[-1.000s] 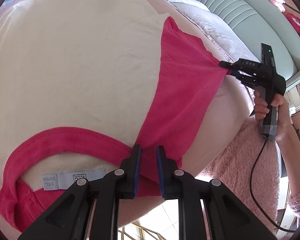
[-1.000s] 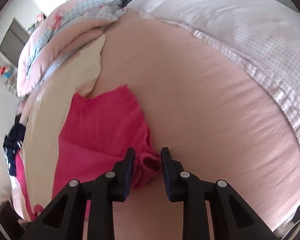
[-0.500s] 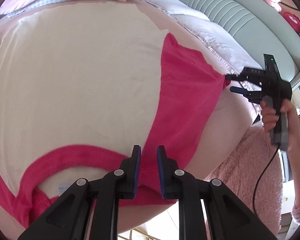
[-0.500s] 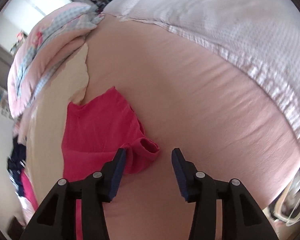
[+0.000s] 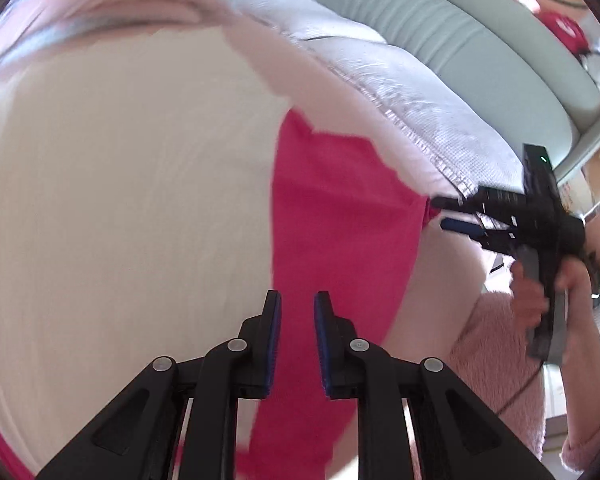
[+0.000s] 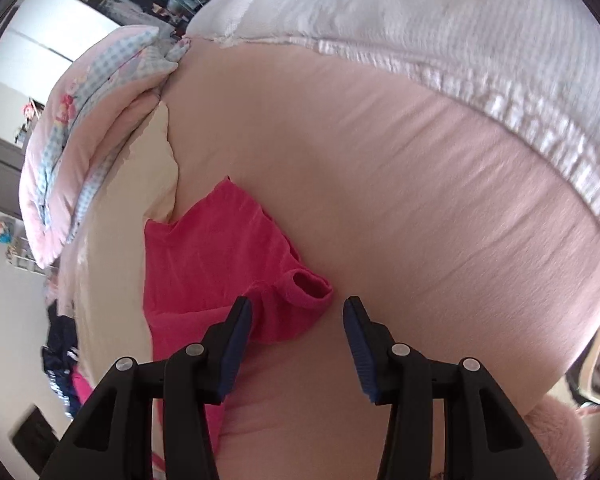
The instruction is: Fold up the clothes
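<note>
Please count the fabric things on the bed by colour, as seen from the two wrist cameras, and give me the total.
Cream with red trim: 1, the shirt with its red sleeve.
Pink: 1, the bed sheet.
White: 1, the quilted blanket.
Pink and blue check: 1, the folded quilt.
Total: 4.

The shirt [image 5: 148, 208] lies flat on the bed [image 6: 420, 200], its sleeve [image 6: 228, 256] spread toward the bed's near edge. A folded quilt [image 6: 80, 128] lies at the shirt's far end. A blanket [image 6: 460, 28] lies along the bed's far side, beyond the sleeve.
</note>
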